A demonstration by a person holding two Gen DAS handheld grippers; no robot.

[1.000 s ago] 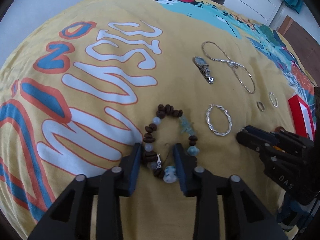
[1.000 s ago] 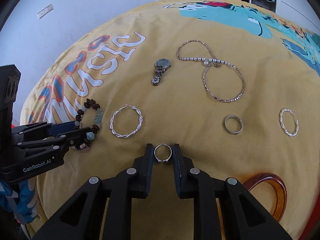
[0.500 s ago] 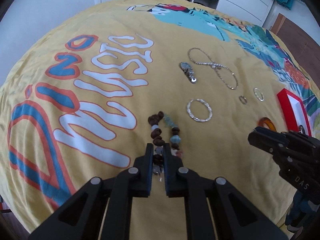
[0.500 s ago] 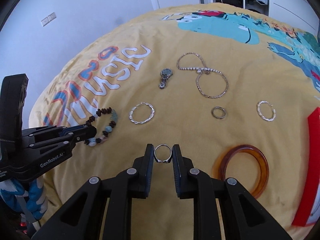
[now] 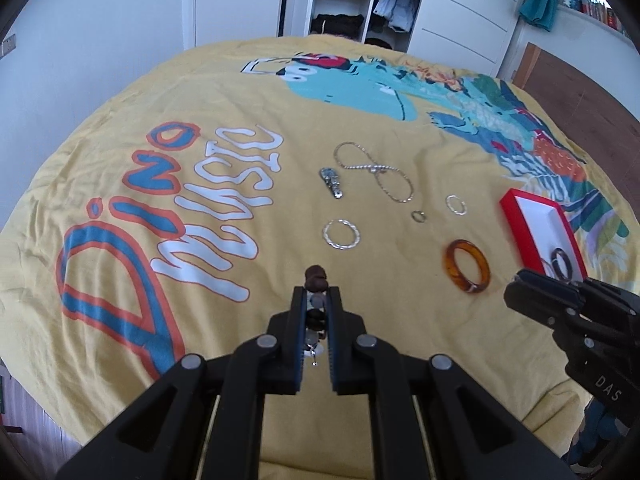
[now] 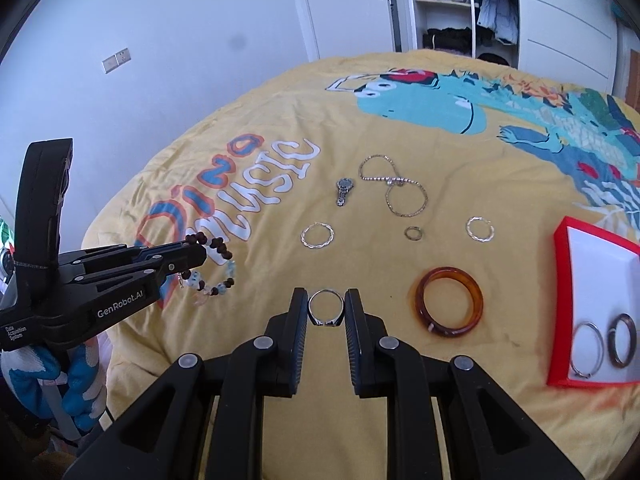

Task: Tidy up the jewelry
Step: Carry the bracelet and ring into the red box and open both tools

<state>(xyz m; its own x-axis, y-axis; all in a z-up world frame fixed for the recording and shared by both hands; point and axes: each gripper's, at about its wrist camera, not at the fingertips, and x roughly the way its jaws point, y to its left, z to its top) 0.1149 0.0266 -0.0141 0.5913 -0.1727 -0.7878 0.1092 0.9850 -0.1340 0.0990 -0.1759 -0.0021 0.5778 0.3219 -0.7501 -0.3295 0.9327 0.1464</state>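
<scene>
My left gripper (image 5: pixel 317 300) is shut on a bracelet of brown and pale blue beads (image 5: pixel 316 277) and holds it above the yellow bedspread; in the right wrist view the beaded bracelet (image 6: pixel 216 264) hangs from it. My right gripper (image 6: pixel 326 304) is shut on a silver ring (image 6: pixel 326 307), also lifted. A red jewelry box (image 6: pixel 562 308) with white lining stands at the right and holds a silver hoop (image 6: pixel 587 350) and a dark ring (image 6: pixel 622 340).
On the bedspread lie an amber bangle (image 6: pixel 449 301), two twisted silver hoops (image 6: pixel 317 235) (image 6: pixel 480 229), a small ring (image 6: pixel 413 233), a wristwatch (image 6: pixel 343 191) and a chain necklace (image 6: pixel 394 192). The bed edge drops off at the left and front.
My left gripper closed on the beaded bracelet and lifted it off the bed. Both grippers rose and drew back; the red box came into view. The right gripper still holds the ring.
</scene>
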